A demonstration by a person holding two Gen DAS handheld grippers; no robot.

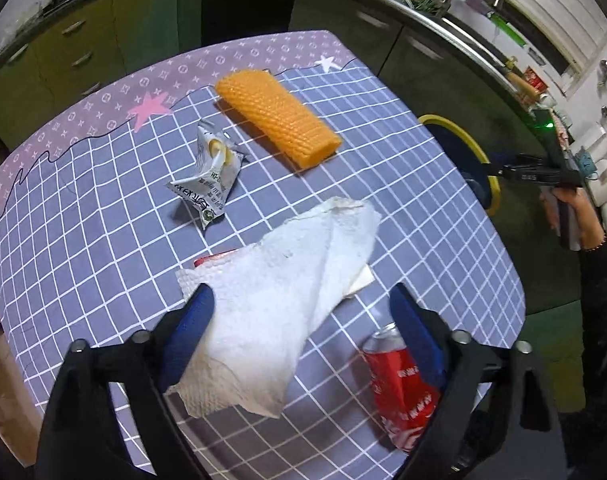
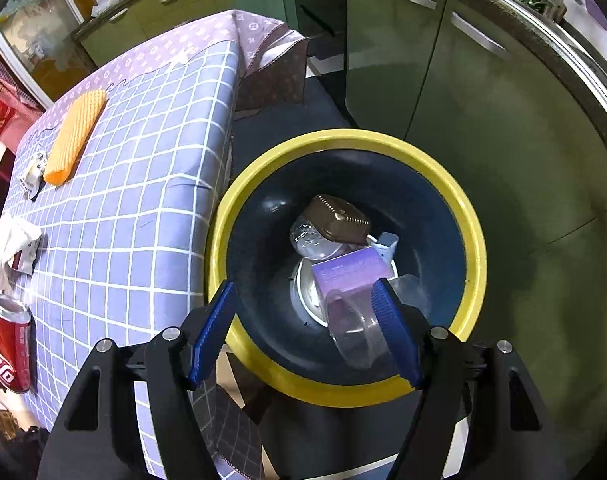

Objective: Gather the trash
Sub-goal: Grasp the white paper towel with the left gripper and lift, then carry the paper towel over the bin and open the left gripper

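Note:
My left gripper (image 1: pixel 299 304) is open just above the table, its jaws either side of a crumpled white paper towel (image 1: pixel 279 304). A red packet (image 1: pixel 213 259) peeks from under the towel. A red soda can (image 1: pixel 399 380) lies by the right finger; it also shows in the right wrist view (image 2: pixel 9 344). A crumpled silver wrapper (image 1: pixel 209 178) and an orange foam sleeve (image 1: pixel 279 118) lie farther off. My right gripper (image 2: pixel 303 320) is open and empty over the yellow-rimmed bin (image 2: pixel 473 240), which holds a purple-labelled plastic cup (image 2: pixel 351 292), a brown box (image 2: pixel 339 220) and other trash.
The table has a purple grid cloth (image 1: pixel 423 200); its right edge meets the bin (image 1: pixel 477 156) on the floor. Green cabinets (image 2: pixel 443 80) and a sink counter (image 1: pixel 463 28) stand behind. The right gripper and the hand holding it show at the far right of the left view (image 1: pixel 543 172).

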